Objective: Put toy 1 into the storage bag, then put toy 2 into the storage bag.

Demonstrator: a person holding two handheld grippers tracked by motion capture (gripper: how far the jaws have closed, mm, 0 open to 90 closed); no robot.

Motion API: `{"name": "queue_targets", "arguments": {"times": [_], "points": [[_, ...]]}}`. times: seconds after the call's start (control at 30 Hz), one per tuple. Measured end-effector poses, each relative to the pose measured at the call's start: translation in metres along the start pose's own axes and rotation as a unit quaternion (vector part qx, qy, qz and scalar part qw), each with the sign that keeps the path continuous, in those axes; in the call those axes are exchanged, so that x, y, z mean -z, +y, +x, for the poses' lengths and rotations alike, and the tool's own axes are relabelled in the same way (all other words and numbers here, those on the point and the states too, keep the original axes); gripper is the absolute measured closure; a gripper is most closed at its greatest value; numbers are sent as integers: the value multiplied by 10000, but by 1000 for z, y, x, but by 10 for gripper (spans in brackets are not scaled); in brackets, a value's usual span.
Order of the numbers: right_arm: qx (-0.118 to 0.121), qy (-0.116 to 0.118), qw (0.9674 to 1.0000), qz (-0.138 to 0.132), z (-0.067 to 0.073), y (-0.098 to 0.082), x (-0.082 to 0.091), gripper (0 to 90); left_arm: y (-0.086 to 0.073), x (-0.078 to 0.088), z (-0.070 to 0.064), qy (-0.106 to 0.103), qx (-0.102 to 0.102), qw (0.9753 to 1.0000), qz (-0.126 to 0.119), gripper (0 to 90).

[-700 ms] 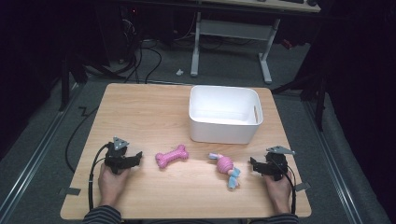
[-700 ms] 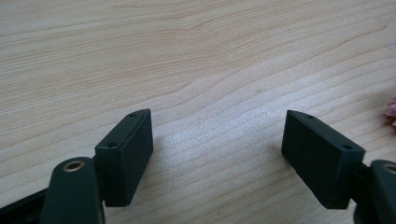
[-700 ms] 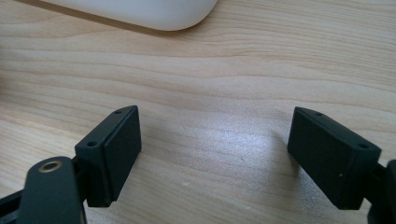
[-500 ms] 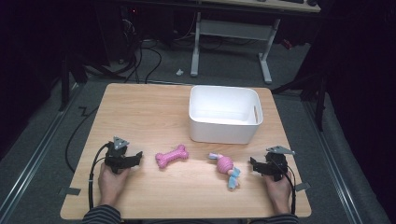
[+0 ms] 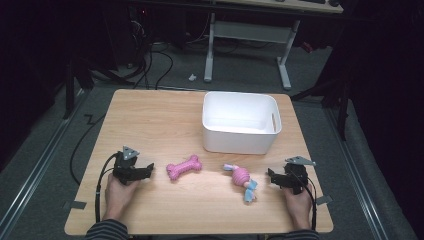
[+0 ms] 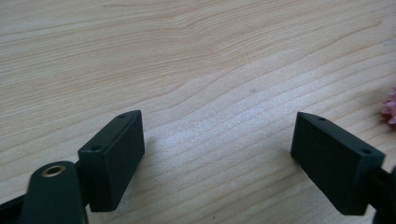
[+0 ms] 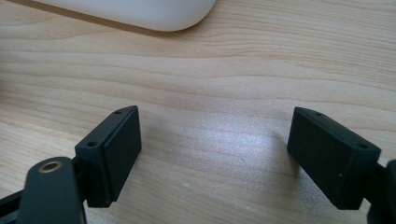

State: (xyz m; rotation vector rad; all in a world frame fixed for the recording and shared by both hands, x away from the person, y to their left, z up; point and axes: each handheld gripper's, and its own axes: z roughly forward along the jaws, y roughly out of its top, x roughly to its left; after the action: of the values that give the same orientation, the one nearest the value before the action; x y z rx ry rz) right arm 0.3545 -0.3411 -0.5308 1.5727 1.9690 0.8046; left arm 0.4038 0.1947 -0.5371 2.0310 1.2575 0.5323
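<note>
Dark floor and cables surround my wooden table point(image 5: 160, 120), which carries everything else. Largest on it is the white bin point(image 5: 240, 121), standing upright toward the far right part of the tabletop, its pale rounded corner also visible at the top of my right gripper view. Nearer to me, roughly in the middle, lies the pink bone toy point(image 5: 184, 166), flat on the wood and slanted a little. To its right, apart from it, lies the pink and blue rope toy point(image 5: 242, 181), with its blue end pointing toward my edge of the table.

My left gripper point(image 5: 146, 170) rests low at the near left, pointing toward the bone toy, close beside it but not touching. Its jaws stand wide apart with bare wood between them; a sliver of pink shows at the right edge of my left gripper view. My right gripper point(image 5: 270, 178) sits at the near right, aimed at the rope toy, near it and not touching. Its jaws are spread wide too, with nothing between them but wood grain.
</note>
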Motion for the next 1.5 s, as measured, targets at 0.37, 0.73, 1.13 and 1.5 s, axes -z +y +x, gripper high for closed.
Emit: {"name": "queue_targets", "arguments": {"times": [0.37,0.73,1.13,1.5], "points": [[-1,1,10000,0,0,0,0,177,-1,0,-3,-17,-2,10000,36,126],[1,3,10000,1,0,0,0,179,4,3,-8,25,-32,9998,214,129],[3,6,10000,1,0,0,0,179,8,15,-11,-151,-34,9999,65,144],[1,4,10000,1,0,0,0,179,15,25,-25,-553,-130,9984,-17,152]]}}
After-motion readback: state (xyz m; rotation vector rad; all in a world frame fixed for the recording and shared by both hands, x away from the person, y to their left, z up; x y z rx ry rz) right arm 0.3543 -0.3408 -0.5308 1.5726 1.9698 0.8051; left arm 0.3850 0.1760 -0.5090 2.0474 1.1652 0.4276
